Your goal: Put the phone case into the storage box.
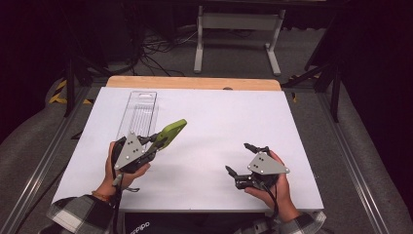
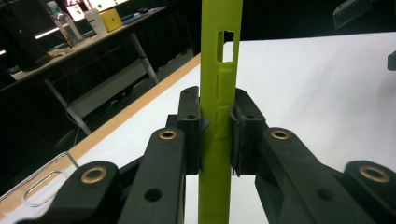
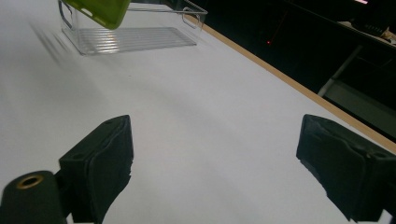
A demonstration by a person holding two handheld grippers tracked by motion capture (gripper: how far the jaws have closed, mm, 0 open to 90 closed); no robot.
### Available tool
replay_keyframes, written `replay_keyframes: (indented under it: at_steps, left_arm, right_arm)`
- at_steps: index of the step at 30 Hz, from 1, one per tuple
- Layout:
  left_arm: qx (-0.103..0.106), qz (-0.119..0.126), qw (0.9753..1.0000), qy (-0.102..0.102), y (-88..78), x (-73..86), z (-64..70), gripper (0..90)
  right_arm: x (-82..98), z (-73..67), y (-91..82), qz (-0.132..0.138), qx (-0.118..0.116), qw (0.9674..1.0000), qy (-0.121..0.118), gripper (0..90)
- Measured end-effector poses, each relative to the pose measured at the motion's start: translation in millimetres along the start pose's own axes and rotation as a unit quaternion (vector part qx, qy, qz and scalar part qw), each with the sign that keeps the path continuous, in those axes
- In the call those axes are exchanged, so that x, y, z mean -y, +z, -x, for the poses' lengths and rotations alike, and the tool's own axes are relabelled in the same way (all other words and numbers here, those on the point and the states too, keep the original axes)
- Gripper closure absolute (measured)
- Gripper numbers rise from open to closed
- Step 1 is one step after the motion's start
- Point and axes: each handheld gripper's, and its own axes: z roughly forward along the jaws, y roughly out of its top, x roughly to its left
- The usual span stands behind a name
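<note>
Nearest to me, my left gripper (image 2: pixel 217 135) is clamped on the edge of the green phone case (image 2: pixel 218 93), holding it above the tabletop (image 1: pixel 219 122) beside the clear tray (image 1: pixel 139 114), while my right gripper (image 1: pixel 239 158) waits wide open and empty.

The only lettering stands at the bottom edge of the high view, on a dark thing (image 1: pixel 141 225) under the table's near edge: pale letters that look like "oppo", cut off and too small to be sure of. Nothing else bears readable text.
</note>
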Motion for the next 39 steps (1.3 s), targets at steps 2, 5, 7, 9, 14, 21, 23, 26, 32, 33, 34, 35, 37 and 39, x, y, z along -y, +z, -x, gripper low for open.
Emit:
replay_keyframes:
  at_steps: [2,5,7,9,14,21,23,26,32,33,34,35,37,39]
  left_arm:
    - [-0.003,0.005,0.9999,-0.011,-2.7,1.4,-5.2,77.8]
    - [-0.001,0.013,0.9996,-0.026,-7.0,3.0,-12.0,77.8]
    - [-0.001,0.019,0.9992,-0.035,-10.0,4.2,-17.3,77.7]
    - [-0.004,0.024,0.9988,-0.043,-12.1,5.4,-22.5,77.8]
    - [-0.006,0.039,0.9969,-0.068,-20.1,8.3,-37.5,77.7]
    - [-0.002,0.053,0.9943,-0.092,-28.1,11.4,-48.1,77.7]
    - [-0.003,0.054,0.9944,-0.09,-29.3,11.6,-49.6,77.7]
    - [-0.003,0.055,0.9941,-0.093,-29.6,11.4,-51.7,77.7]
    - [-0.004,0.059,0.9941,-0.09,-31.6,11.1,-54.6,77.7]
    - [-0.004,0.06,0.9939,-0.092,-32.3,11.7,-55.7,77.7]
    - [-0.006,0.061,0.9937,-0.094,-32.6,12.4,-56.8,77.7]
    - [-0.006,0.061,0.9937,-0.094,-32.6,12.4,-56.8,77.7]
    - [-0.013,0.061,0.9931,-0.099,-34.3,13.9,-58.9,77.7]
    - [-0.016,0.064,0.9925,-0.103,-36.6,15.0,-62.2,77.7]
  right_arm:
    - [-0.2,-0.1,0.7,0.001,0.003,1.0,0.002,10.5]
    - [0.2,-0.8,1.2,0.008,0.006,0.9999,0.008,8.2]
    - [0.5,-0.2,2.1,0.01,0.005,0.9999,0.011,8.2]
    - [1.0,0.0,3.2,0.014,0.004,0.9998,0.013,8.2]
    - [2.9,0.9,6.1,0.016,0.008,0.9997,0.015,8.5]
    - [4.8,0.8,7.8,0.013,0.009,0.9998,0.013,8.7]
    - [5.9,0.8,7.6,0.011,0.01,0.9998,0.015,8.7]
    - [6.0,0.5,5.5,0.016,0.014,0.9996,0.016,8.7]
    - [6.2,0.1,5.8,0.016,0.008,0.9997,0.015,8.6]
    - [6.1,0.0,6.0,0.016,0.007,0.9997,0.016,8.7]
    - [6.1,0.0,6.2,0.017,0.003,0.9997,0.019,8.8]
    - [5.9,0.1,6.2,0.018,0.002,0.9996,0.021,9.1]
    - [5.2,-0.2,6.7,0.018,0.002,0.9996,0.021,9.1]
    - [4.9,-0.7,7.0,0.019,-0.001,0.9996,0.019,9.1]
